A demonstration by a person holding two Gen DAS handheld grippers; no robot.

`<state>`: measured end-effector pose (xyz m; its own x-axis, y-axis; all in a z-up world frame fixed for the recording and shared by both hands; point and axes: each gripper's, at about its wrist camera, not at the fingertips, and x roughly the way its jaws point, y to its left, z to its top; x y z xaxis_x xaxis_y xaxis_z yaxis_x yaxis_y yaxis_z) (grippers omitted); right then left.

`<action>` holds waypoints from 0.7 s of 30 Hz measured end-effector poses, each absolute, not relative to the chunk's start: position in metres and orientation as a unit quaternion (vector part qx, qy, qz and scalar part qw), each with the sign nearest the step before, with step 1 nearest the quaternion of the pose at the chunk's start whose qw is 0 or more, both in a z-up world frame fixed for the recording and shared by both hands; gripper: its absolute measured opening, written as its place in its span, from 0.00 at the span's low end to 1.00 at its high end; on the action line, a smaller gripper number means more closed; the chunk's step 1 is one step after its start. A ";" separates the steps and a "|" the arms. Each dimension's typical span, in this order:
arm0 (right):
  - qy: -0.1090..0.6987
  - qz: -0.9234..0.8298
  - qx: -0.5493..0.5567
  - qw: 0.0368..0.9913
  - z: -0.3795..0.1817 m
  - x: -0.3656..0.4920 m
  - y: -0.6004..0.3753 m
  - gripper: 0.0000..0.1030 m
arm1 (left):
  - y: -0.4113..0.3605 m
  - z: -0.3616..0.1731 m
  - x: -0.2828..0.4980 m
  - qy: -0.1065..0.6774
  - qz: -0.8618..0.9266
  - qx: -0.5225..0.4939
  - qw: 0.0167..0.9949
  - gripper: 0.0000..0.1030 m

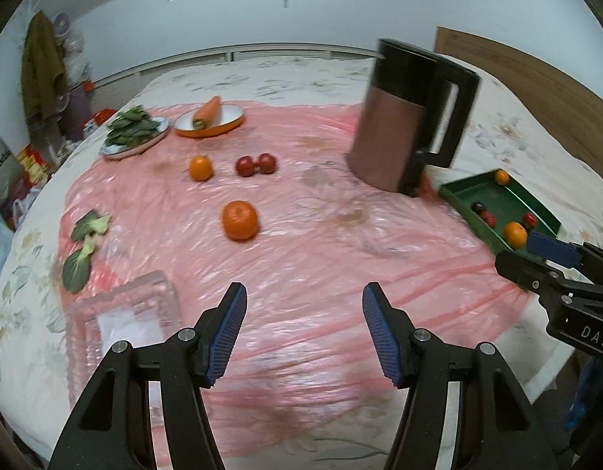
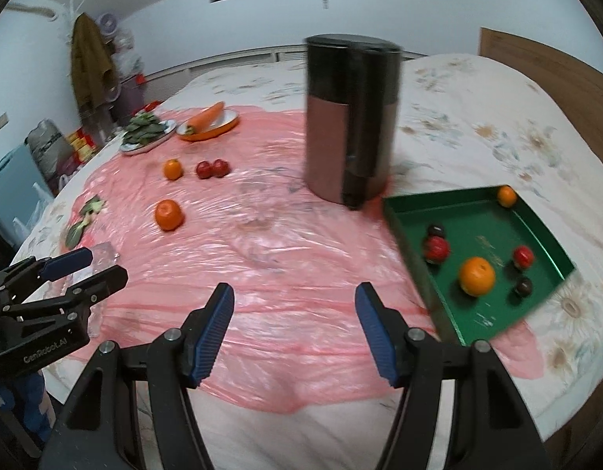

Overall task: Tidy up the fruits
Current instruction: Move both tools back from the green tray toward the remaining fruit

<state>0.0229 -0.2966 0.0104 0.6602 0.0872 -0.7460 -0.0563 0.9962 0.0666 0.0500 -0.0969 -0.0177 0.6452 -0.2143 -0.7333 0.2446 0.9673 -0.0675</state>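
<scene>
Bed: a bed with a pale floral cover (image 2: 477, 125) fills both views; its near edge is cut off by the frame bottom.
Sheet: a wrinkled pink plastic sheet (image 1: 309, 258) covers the middle of both frames, blurred in places.
Kettle: a tall black and copper-brown kettle (image 2: 352, 121) stands upper centre of the right wrist view, hiding the sheet behind it; its handle faces the camera.
Tray: a green rectangular tray (image 2: 485, 231) sits at right centre, its near corner hidden behind the right gripper finger. Inside lie a large orange (image 2: 477, 276), a small orange (image 2: 507, 196) in the far corner, and several small red and dark fruits, too blurred to name.
Clear box: a transparent plastic container (image 1: 121, 313) at lower left of the left wrist view, hard to make out.
Loose fruit: a round orange (image 1: 240, 220) at centre left, a smaller orange (image 1: 201, 167) and two red fruits (image 1: 256, 164) touching each other, above it.
Plates: a plate of green leaves (image 1: 134, 133) and an orange-rimmed dish with a carrot (image 1: 209, 115), upper left.
Left gripper: left gripper (image 1: 304, 329) spread wide, holding nothing.
Right gripper: right gripper (image 2: 294, 327) spread wide, holding nothing.
</scene>
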 end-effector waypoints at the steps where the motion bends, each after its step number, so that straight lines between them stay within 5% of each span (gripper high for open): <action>1: 0.412 0.045 0.016 0.910 0.009 0.026 -0.293 0.94 | -0.092 -0.020 0.052 0.403 -0.121 0.014 0.907 0.54; 21: 0.412 0.169 -0.040 0.895 -0.022 0.141 -0.237 0.94 | -0.051 -0.055 0.114 0.414 -0.028 -0.028 0.910 0.54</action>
